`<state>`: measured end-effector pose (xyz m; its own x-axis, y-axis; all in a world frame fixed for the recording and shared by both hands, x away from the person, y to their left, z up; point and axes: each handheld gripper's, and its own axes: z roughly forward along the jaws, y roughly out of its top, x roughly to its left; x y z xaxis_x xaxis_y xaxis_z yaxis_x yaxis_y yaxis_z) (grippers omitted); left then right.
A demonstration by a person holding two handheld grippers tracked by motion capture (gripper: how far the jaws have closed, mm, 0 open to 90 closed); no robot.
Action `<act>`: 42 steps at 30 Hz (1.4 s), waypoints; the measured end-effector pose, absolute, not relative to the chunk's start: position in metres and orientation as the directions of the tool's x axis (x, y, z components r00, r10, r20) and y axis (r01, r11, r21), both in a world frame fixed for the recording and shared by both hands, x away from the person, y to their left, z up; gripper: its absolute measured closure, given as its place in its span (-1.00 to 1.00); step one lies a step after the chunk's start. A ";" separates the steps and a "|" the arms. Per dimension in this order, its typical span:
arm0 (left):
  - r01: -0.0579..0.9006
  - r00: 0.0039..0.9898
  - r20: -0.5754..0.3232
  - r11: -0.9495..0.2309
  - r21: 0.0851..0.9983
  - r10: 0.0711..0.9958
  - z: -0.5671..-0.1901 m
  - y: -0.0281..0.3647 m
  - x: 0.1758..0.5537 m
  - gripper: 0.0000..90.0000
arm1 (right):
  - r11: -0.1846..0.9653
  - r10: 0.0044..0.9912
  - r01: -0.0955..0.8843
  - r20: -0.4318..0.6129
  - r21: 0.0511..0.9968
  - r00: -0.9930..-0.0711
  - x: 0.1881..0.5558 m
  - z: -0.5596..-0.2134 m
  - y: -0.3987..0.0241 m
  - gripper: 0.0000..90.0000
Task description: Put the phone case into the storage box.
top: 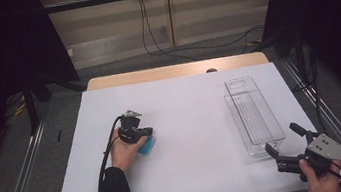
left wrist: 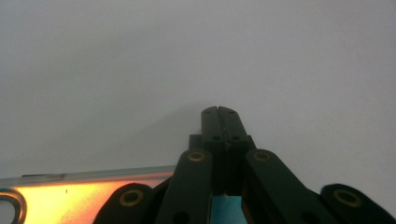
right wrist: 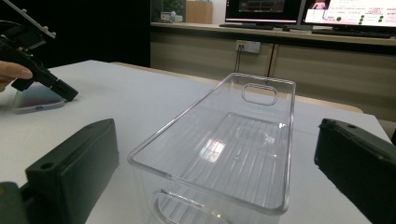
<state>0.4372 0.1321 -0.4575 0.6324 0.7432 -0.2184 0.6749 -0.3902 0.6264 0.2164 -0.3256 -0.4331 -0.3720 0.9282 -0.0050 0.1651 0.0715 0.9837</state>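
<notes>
A flat blue object [top: 146, 146] with a glossy face lies on the white table sheet [top: 189, 98] at the left. My left gripper [top: 147, 131] is over it, pointing down at the sheet, its jaws pressed together with nothing between them [left wrist: 219, 112]. In the right gripper view the left gripper [right wrist: 69, 94] has its tip down at the sheet just beside the flat object [right wrist: 35, 101]. My right gripper [top: 283, 139] is held open at the near right, its jaws [right wrist: 217, 154] spread wide on either side of the near end of a clear plastic bin [right wrist: 210, 100], apart from it.
The long clear bin [top: 234, 112] is empty and lies lengthwise on the right part of the sheet, handle cut-out at its far end. Metal rails run along both sides of the table. Cables hang by the far wall [top: 149, 28].
</notes>
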 end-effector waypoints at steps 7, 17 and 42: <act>0.673 0.640 -0.221 -0.397 0.624 0.736 -0.457 0.128 0.434 1.00 | 0.068 0.928 0.164 -0.002 0.984 -0.373 0.216 -0.433 -0.325 -1.00; 0.681 0.631 -0.236 -0.383 0.623 0.739 -0.457 0.130 0.432 1.00 | 0.071 0.928 0.165 -0.004 0.984 -0.373 0.216 -0.433 -0.325 -1.00; 0.699 0.621 -0.249 -0.382 0.604 0.743 -0.456 0.131 0.424 1.00 | 0.069 0.928 0.162 -0.004 0.984 -0.372 0.216 -0.433 -0.325 -1.00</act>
